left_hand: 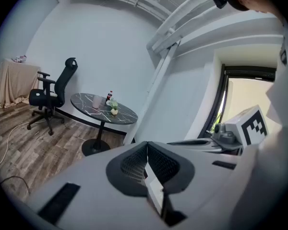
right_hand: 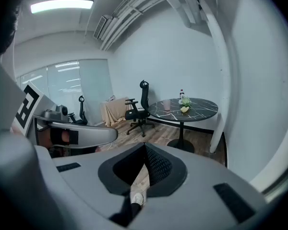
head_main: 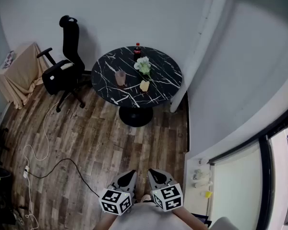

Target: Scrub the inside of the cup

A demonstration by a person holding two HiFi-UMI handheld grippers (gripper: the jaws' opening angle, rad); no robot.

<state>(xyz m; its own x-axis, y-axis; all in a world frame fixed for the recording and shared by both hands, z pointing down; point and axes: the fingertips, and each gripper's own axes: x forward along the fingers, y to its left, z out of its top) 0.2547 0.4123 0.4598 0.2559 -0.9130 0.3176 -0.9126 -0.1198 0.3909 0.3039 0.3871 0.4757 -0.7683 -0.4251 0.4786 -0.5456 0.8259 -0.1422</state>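
The left claw (head_main: 130, 174) was clenched with nothing between its jaws, and the right claw (head_main: 154, 173) was likewise clenched and empty. The two were held just beside each other at the near edge of the head view, over the wood floor (head_main: 96, 147). Both were well apart from the round black marble counter (head_main: 163, 78) at the far side of the room. The cup (head_main: 120, 77) stood upright on the left part of that counter. Right of it lay white flowers (head_main: 143, 65) and a small yellow object (head_main: 144, 86), with a dark bottle (head_main: 137, 51) at the far edge. A black office chair (head_main: 65, 71) stood left of the counter, and cables (head_main: 43, 150) trailed across the floor.
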